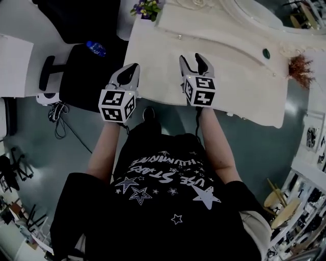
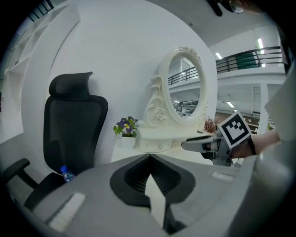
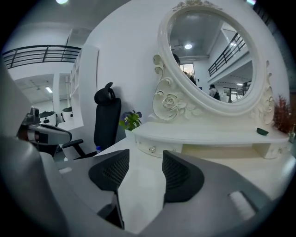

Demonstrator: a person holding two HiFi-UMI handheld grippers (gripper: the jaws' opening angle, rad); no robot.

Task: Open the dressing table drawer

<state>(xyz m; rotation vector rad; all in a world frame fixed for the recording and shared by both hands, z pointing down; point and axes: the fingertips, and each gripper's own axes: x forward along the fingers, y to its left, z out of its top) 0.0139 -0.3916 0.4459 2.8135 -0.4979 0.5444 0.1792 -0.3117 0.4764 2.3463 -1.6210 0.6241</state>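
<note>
White-topped ornate dressing table (image 1: 239,76) fills the upper head view, with the left gripper (image 1: 133,68) and right gripper (image 1: 192,59) held side by side above its near edge. A small white pot of purple flowers (image 1: 146,9) stands at its far corner. In the left gripper view, the jaw tips meet with nothing between them. In the right gripper view, the jaws stand wide apart and empty, facing the small white closed drawer with a round knob (image 3: 151,149) below the carved oval mirror (image 3: 210,55).

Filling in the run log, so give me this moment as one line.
stage: pre-contact | left claw: shut, empty | right claw: open, empty | drawer: closed, untouched
</note>
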